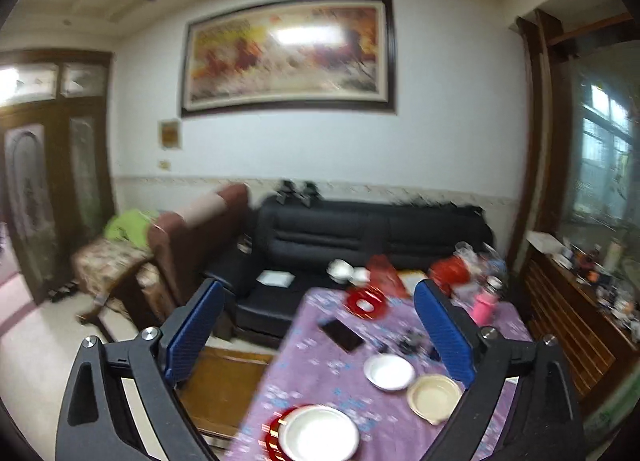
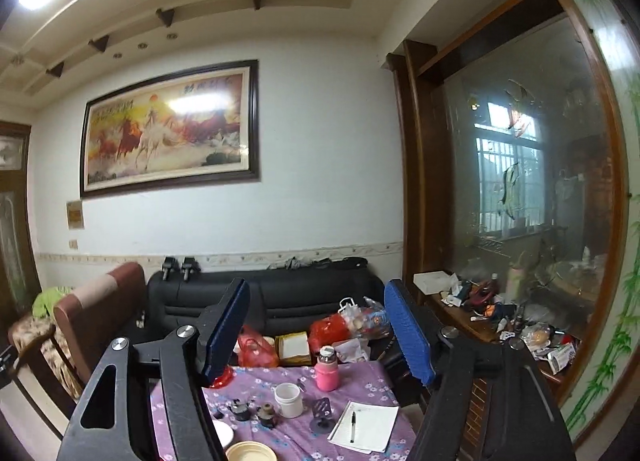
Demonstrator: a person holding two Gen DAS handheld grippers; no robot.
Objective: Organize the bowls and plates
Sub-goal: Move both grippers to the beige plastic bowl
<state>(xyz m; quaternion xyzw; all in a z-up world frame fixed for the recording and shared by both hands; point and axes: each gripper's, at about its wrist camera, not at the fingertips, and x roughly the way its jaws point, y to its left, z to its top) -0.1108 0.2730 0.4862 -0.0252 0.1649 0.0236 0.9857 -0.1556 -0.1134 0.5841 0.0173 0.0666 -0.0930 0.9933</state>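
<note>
The work looked barely begun. Both the left hand-held gripper and right hand-held gripper were spread wide, holding nothing. The white plate, white bowl and tan bowl lay apart on the counter, unstacked.

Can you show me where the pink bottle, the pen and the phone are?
pink bottle [image 2: 326, 373]: right wrist view, on its body.
pen [image 2: 353, 426]: right wrist view, mid-barrel.
phone [image 1: 341, 334]: left wrist view, screen centre.

Glossy white plate – floral cloth tablecloth – black leather sofa.
</note>
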